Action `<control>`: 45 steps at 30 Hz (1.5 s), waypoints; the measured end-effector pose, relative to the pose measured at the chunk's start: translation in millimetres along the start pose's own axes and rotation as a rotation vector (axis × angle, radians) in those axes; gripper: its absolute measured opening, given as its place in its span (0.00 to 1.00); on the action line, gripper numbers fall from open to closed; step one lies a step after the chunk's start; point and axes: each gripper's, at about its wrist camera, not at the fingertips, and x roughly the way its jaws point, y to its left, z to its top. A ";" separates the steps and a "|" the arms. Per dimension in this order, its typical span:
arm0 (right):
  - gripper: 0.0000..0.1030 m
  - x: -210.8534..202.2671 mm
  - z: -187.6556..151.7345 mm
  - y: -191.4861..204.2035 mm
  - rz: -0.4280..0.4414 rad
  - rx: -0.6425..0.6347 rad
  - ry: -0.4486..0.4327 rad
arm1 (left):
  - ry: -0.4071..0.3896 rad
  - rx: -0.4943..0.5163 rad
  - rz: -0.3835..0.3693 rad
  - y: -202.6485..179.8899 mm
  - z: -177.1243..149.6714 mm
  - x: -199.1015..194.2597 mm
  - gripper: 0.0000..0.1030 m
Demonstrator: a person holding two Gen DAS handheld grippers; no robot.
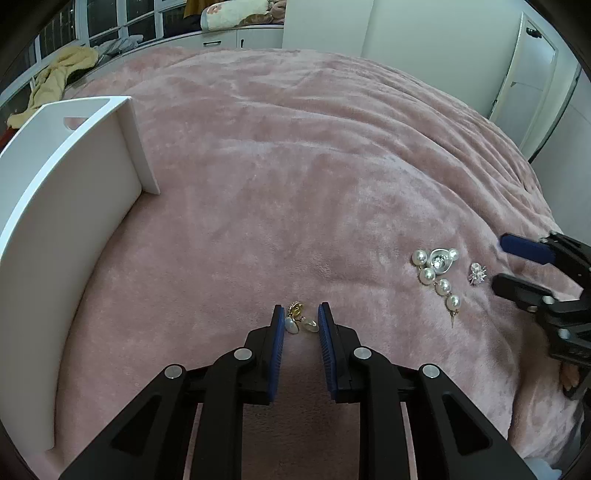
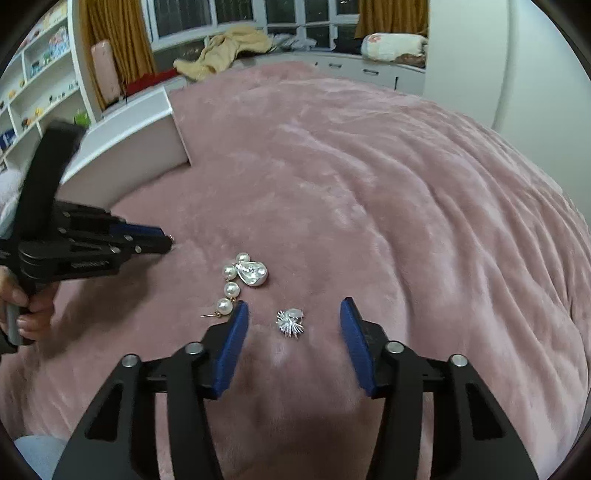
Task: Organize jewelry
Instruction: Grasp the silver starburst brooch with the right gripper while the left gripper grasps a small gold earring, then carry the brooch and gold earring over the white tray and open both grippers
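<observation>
Left wrist view: the left gripper (image 1: 301, 314) is seen narrowly open over the pink plush blanket (image 1: 295, 166), a small gold-and-pearl earring pair (image 1: 301, 321) lying between its blue pads, nothing gripped; a white open tray (image 1: 70, 206) stands left. Right wrist view: the right gripper (image 2: 291, 314) is spread wide, a spiky silver stud (image 2: 290, 322) lying loose between the fingers; a pearl-strand earring with silver teardrop (image 2: 242, 282) is just ahead-left

A home bedroom: pink plush blanket (image 2: 369, 184) over a bed, curtained windows (image 2: 258, 14), cluttered shelves (image 2: 33, 74).
</observation>
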 end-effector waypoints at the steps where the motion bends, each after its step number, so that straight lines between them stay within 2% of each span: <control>1: 0.30 7.3 -0.2 3.7 -0.022 -0.025 0.024 | 0.001 0.003 0.003 0.0 0.0 0.2 0.23; 2: 0.21 11.9 -1.2 5.8 -0.028 -0.039 0.042 | 0.003 0.004 0.003 -0.3 0.1 0.8 0.23; 3: 0.17 15.2 -3.6 8.8 -0.030 -0.057 0.058 | 0.004 0.005 0.002 0.0 0.2 0.5 0.23; 5: 0.17 14.4 -7.5 13.3 -0.038 -0.075 0.049 | 0.002 0.003 0.002 -0.9 0.4 1.0 0.23; 9: 0.17 0.2 -7.9 8.2 -0.019 -0.025 0.009 | -0.005 0.015 -0.002 -2.7 0.2 -2.4 0.22; 13: 0.17 -23.6 -4.3 -0.6 -0.010 0.012 -0.036 | -0.038 0.020 -0.021 -2.5 4.9 -19.4 0.22; 21: 0.17 -53.1 13.2 -9.3 -0.007 0.043 -0.098 | -0.089 0.034 -0.010 -0.8 17.9 -48.4 0.22; 32: 0.17 -68.4 51.4 6.0 -0.016 -0.031 -0.118 | -0.152 0.046 0.059 14.5 40.3 -99.9 0.23; 38: 0.17 -68.8 80.6 20.8 0.002 -0.074 -0.130 | -0.199 0.029 0.096 36.5 46.1 -136.5 0.23; 45: 0.17 -62.0 121.2 55.3 0.044 -0.121 -0.149 | -0.234 -0.013 0.147 74.9 43.8 -171.8 0.22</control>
